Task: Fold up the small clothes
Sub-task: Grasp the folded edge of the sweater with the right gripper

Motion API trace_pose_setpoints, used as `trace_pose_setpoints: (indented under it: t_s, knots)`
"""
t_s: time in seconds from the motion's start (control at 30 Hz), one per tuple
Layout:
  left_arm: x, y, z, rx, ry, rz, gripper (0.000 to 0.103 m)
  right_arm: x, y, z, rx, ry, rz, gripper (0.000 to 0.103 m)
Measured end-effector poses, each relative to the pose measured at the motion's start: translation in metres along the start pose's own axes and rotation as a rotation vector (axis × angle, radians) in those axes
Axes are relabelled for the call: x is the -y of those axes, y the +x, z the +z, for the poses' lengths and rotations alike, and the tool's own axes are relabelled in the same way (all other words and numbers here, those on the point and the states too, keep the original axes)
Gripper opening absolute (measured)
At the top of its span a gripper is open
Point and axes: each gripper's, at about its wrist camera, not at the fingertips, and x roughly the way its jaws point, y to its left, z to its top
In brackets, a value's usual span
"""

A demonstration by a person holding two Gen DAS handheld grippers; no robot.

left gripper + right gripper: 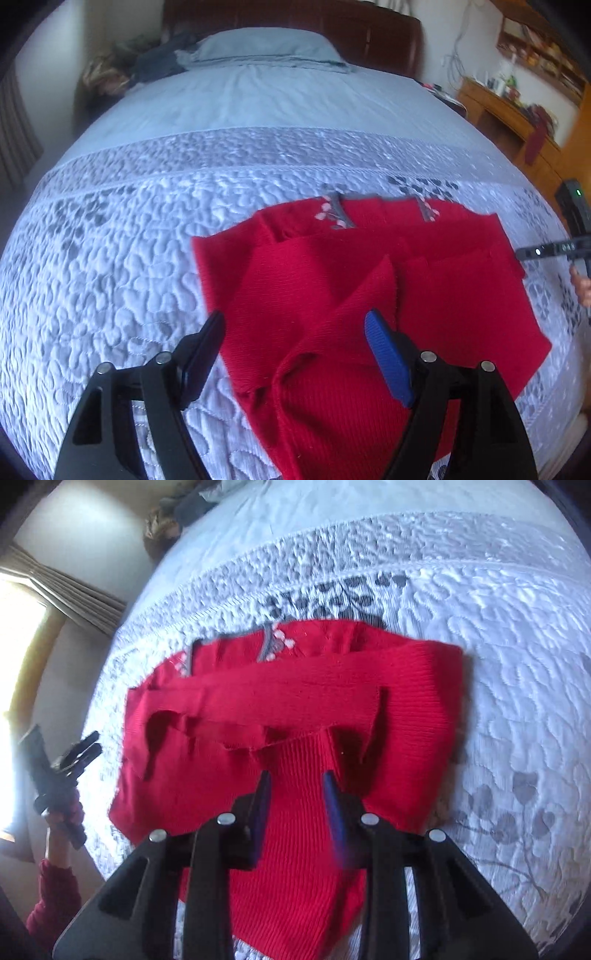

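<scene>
Lying partly folded on the quilted bedspread [110, 258] of the bed is a red knitted sweater [443, 280], its sleeves turned in across the body and a small grey and pink pattern showing along its far edge. It sits near the foot of the bed, towards the side with the wooden dresser [491, 114]; a grey pillow [266, 46] rests at the headboard end.

Over the near edge of the sweater hangs the left hand-held gripper [295, 328], its fingers spread wide with red knit below them but nothing pinched. The right hand-held gripper [297, 786] hovers above a ribbed sleeve end, fingers narrow and set either side of that strip; whether the pads actually press on it I cannot tell through the blur. A red-sleeved arm [55, 893] carries the left tool.
</scene>
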Motion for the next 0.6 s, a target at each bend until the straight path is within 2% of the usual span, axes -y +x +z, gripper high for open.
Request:
trace_pose_setpoints:
  t_s: [0.13,0.3,0.37,0.4,0.43,0.5,0.6]
  knots:
    - [0.023,0.009,-0.001,-0.014,0.104,-0.002,0.078,0.003,0.011,0.006,-0.013,-0.001,-0.023,0.03]
    - [0.047,0.013,-0.006,-0.028,0.212,-0.058,0.078,0.007,0.028,0.011,-0.049,-0.015,-0.067,0.03]
    - [0.055,0.02,-0.008,-0.053,0.26,-0.038,0.078,0.007,0.032,0.01,-0.058,-0.022,-0.074,0.024]
    - [0.058,0.025,-0.009,-0.068,0.282,-0.026,0.078,0.006,0.034,0.009,-0.056,-0.032,-0.08,0.012]
    - [0.06,0.03,-0.011,-0.084,0.306,-0.014,0.078,0.004,0.033,0.008,-0.051,-0.038,-0.077,0.008]
    - [0.063,0.032,-0.015,-0.098,0.331,-0.035,0.078,0.003,0.027,0.006,-0.031,-0.046,-0.06,0.007]
    - [0.067,0.024,-0.022,-0.083,0.379,-0.131,0.078,0.002,0.02,0.005,-0.016,-0.043,-0.048,0.007]
